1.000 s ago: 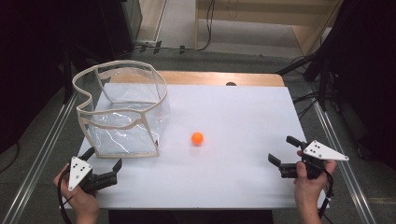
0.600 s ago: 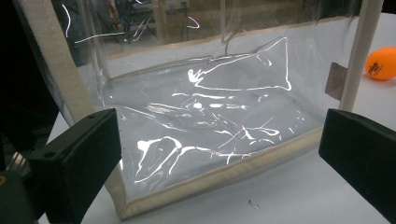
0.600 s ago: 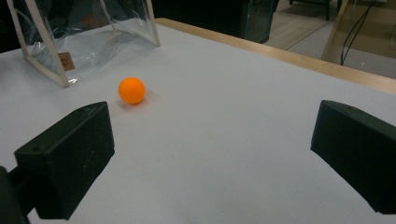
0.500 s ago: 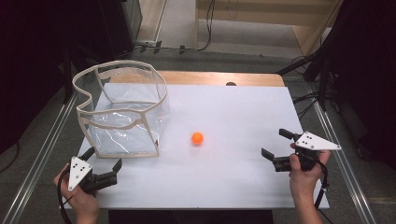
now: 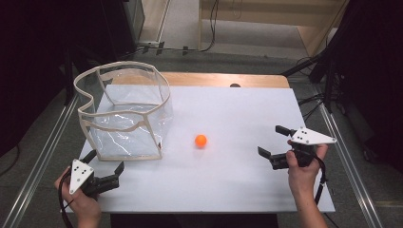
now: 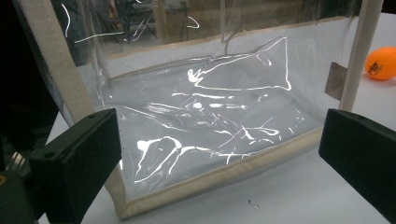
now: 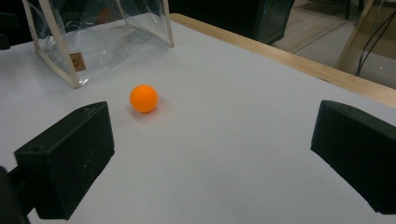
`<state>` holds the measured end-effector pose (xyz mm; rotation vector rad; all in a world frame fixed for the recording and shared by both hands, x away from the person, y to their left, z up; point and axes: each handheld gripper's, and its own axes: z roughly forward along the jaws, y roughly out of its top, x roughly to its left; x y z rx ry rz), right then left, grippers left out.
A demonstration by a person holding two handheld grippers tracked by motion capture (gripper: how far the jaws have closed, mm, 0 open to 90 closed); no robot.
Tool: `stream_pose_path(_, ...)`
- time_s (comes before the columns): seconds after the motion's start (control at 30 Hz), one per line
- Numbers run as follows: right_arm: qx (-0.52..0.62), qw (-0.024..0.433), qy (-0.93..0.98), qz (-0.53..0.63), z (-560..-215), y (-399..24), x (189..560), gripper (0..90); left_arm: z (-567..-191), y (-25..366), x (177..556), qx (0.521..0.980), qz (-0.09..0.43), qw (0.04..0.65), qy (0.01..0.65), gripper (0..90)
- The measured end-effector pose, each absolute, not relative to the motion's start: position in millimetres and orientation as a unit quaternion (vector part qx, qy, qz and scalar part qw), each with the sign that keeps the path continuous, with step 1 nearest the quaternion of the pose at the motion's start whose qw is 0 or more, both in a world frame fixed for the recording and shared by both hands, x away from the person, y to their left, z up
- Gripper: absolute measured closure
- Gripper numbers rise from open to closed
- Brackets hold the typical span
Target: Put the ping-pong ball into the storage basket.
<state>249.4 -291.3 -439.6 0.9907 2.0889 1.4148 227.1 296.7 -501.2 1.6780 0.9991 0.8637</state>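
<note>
An orange ball (image 5: 200, 140) rests on the white table (image 5: 228, 190) near its middle. In the right gripper view the ball (image 7: 144, 98) lies ahead and left of centre, apart from the jaws. My right gripper (image 5: 269, 139) is open, to the right of the ball, with its jaws pointing at it. A clear plastic bag with beige trim (image 5: 123, 114) stands open at the back left. My left gripper (image 5: 105, 160) is open just in front of the bag's near wall (image 6: 201, 121), holding nothing. The ball (image 6: 382, 63) shows past the bag's right edge.
A wooden strip (image 5: 228, 80) runs along the table's far edge. Metal rails (image 5: 342, 156) flank both sides. Bare white surface lies between the two grippers and behind the ball.
My right gripper has moved left and a little forward toward the ball. The left gripper, the bag and the ball have stayed put.
</note>
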Motion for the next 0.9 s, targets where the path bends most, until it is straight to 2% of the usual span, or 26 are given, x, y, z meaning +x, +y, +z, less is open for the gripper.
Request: stream_pose_path(0.9,0.331,0.202,0.779,0.493,-426,-262,274,0.0,-501,297,227,0.688,0.353,0.483,0.41,0.0)
